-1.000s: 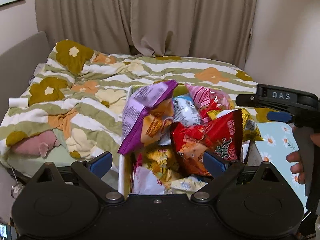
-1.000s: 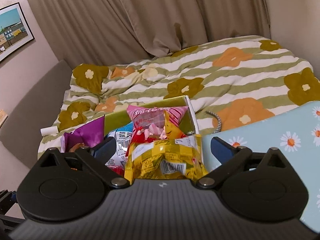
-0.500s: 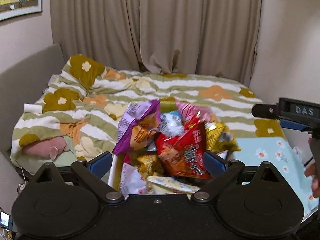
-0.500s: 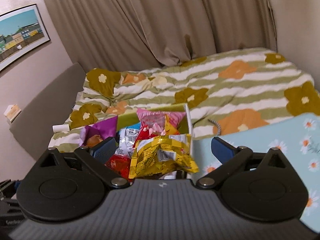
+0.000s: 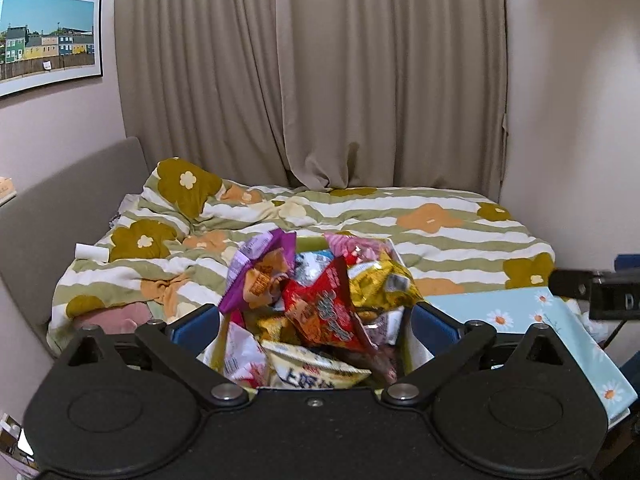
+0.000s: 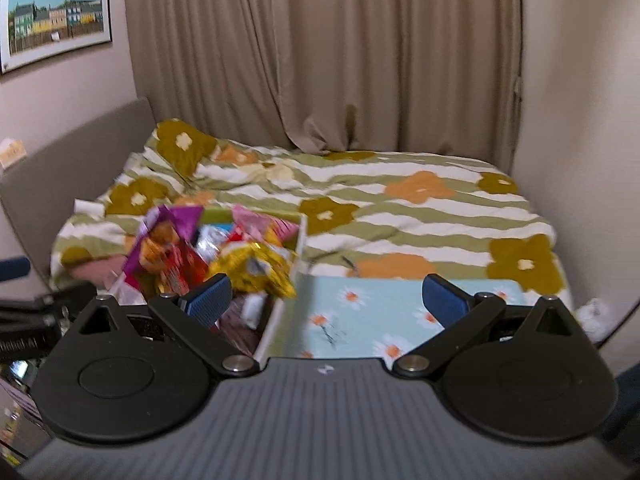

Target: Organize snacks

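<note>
A white box (image 5: 396, 249) on the bed is heaped with snack bags: a purple bag (image 5: 256, 268), a red bag (image 5: 324, 308), a yellow bag (image 5: 380, 284), a pink bag (image 5: 352, 245). My left gripper (image 5: 314, 326) is open and empty, just in front of the box. My right gripper (image 6: 326, 298) is open and empty, over the box's right wall (image 6: 298, 248) and the daisy-print lid (image 6: 372, 308). The snack bags (image 6: 248, 264) lie to its left.
A floral striped duvet (image 5: 360, 216) covers the bed. A light blue daisy-print lid (image 5: 520, 320) lies right of the box. Beige curtains (image 5: 312, 80), a grey headboard (image 5: 60, 200) and a framed picture (image 5: 48, 36) stand behind. A white roll (image 5: 91, 251) lies at left.
Both grippers have pulled back and up from the box. The right gripper has swung right, so the lid now fills its view. Both stay open.
</note>
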A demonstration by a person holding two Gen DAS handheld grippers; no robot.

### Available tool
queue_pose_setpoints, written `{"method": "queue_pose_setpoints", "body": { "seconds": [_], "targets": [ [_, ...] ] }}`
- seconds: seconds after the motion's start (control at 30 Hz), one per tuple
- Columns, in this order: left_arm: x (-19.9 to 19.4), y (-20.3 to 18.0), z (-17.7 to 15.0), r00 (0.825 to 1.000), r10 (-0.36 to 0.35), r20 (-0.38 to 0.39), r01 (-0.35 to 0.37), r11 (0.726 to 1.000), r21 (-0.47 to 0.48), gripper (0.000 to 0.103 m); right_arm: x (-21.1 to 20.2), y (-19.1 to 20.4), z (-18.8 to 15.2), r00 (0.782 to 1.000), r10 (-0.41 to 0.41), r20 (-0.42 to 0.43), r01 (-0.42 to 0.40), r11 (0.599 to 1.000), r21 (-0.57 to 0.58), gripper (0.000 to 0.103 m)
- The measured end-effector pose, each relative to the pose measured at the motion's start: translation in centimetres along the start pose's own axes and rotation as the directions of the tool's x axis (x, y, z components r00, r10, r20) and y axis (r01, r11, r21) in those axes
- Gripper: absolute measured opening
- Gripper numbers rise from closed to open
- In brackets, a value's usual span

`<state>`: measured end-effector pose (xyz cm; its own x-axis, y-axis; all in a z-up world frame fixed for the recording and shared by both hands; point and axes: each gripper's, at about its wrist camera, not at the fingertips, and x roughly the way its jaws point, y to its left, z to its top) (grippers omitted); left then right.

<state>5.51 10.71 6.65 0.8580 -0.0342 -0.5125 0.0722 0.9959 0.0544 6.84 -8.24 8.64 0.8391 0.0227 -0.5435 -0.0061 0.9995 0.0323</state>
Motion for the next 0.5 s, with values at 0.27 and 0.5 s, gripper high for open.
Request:
{"method": "queue_pose_setpoints", "body": {
  "seconds": [0.27,0.5],
  "targets": [
    [-1.2,-2.2,-2.6,0.999,-0.033,-0.022,0.034,0.999,0.032,0.103,-2.4,-1.6,-4.3,0.995,-0.085,-0.047,0.084,0.996,-0.023,0.103],
    [-1.4,-3.9,-3.3,0.997,-0.066,-0.030,0.068,0.996,0.059,0.103,-2.7,-3.1,-6.3,0.991,-0.094,-0.091,0.097,0.995,0.035,0.103]
  ]
}}
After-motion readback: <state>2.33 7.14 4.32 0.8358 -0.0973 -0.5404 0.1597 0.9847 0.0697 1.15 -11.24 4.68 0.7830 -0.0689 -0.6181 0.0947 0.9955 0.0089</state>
